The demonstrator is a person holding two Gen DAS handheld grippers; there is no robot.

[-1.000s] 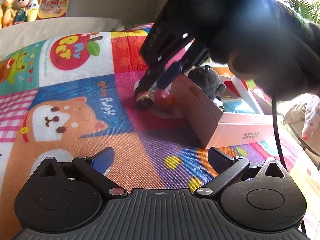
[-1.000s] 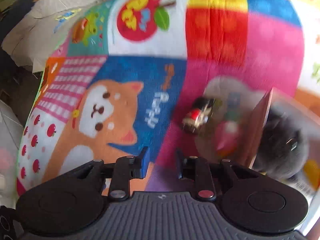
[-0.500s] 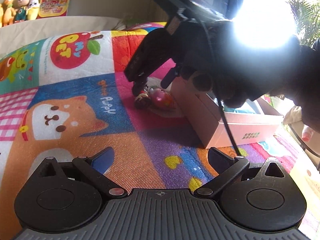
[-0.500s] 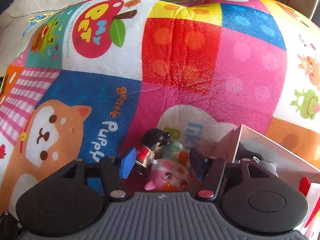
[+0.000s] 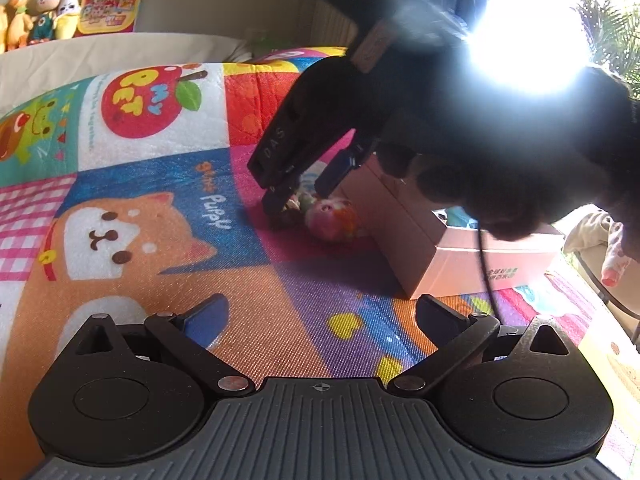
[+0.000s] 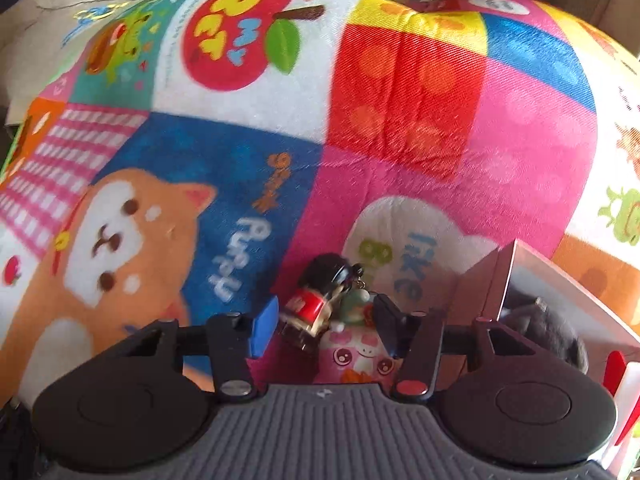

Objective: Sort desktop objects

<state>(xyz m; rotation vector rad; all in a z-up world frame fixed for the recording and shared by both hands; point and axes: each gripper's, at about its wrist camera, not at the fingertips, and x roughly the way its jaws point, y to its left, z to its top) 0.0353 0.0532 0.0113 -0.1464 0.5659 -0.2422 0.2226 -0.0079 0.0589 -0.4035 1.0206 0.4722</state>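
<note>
A small cluster of keychain toys lies on the colourful cartoon mat: a black-haired doll in red [image 6: 318, 300], a green figure [image 6: 354, 306] and a pink pig-like toy [image 6: 358, 354]. My right gripper [image 6: 326, 326] is open and low over them, its fingers on either side of the cluster. In the left wrist view the right gripper [image 5: 304, 192] reaches down onto the toys [image 5: 330, 220], beside a pink open box [image 5: 460, 256]. My left gripper [image 5: 320, 316] is open and empty, above the mat nearer the front.
The pink box [image 6: 560, 284] holds a grey plush [image 6: 548, 328] and a white and red item [image 6: 620, 376]. Plush figures [image 5: 36, 12] and a red card [image 5: 108, 8] stand on a cream ledge at the back left. Window glare fills the upper right.
My right gripper has come down and forward over the toy cluster and opened wider, so its fingers now flank the toys. The left gripper has stayed in place.
</note>
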